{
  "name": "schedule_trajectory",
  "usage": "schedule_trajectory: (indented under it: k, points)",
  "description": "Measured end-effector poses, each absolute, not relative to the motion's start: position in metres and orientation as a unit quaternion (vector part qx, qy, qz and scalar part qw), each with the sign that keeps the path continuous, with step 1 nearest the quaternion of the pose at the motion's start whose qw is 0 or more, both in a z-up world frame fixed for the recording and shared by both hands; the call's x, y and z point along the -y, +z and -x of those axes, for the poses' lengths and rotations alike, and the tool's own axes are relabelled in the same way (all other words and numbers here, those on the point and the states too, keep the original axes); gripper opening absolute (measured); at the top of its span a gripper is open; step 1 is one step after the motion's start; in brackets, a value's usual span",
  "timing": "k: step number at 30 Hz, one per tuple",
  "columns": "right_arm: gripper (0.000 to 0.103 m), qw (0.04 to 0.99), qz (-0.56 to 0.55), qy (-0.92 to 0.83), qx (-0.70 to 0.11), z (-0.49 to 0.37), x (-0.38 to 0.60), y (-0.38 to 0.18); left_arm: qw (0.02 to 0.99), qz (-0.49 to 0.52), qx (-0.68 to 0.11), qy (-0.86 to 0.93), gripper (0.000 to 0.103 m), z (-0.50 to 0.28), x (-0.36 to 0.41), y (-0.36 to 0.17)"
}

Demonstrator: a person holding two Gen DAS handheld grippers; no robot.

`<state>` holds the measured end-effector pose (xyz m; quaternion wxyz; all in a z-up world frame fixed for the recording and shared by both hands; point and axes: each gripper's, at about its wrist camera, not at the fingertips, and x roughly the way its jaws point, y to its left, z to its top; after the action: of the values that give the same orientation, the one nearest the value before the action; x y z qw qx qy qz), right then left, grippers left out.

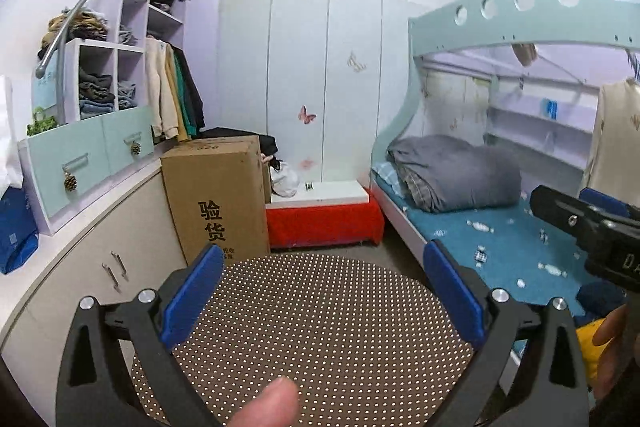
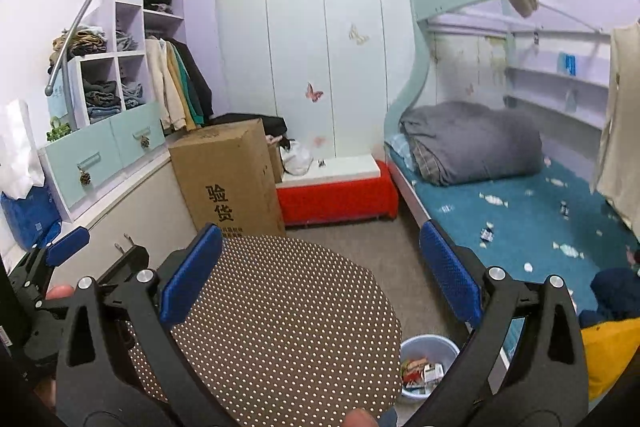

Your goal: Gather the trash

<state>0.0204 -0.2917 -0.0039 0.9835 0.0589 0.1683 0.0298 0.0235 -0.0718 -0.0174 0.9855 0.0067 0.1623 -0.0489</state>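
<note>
Both the left gripper [image 1: 324, 291] and right gripper [image 2: 320, 275] hover fingers apart, empty, above the dotted round surface [image 2: 280, 307]. Trash scraps [image 2: 487, 230] litter the bed [image 2: 520, 227] beside it. The bin [image 2: 430, 347], part-filled, stands between surface and bed, presumably within reach.

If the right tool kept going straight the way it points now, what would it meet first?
Probably nothing nearby: the open right tool aims over the dotted round table below it, toward the red-skirted platform and white wardrobe doors. The cardboard box stands left of that line. Depth is uncertain.
</note>
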Motion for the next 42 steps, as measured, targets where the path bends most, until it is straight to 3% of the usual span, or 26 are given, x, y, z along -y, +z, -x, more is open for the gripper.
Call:
schedule_trajectory:
  k: [16,42]
  points:
    - [0.097,0.990,-0.040,0.033,-0.128,0.000,0.279,0.022,0.991,0.023,-0.126,-0.049,0.098,0.003,0.058,0.007]
    - [0.097,0.990,-0.038,0.040,-0.131,-0.003,0.271,0.022,0.991,0.024,-0.124,-0.035,0.098,0.004,0.055,0.008]
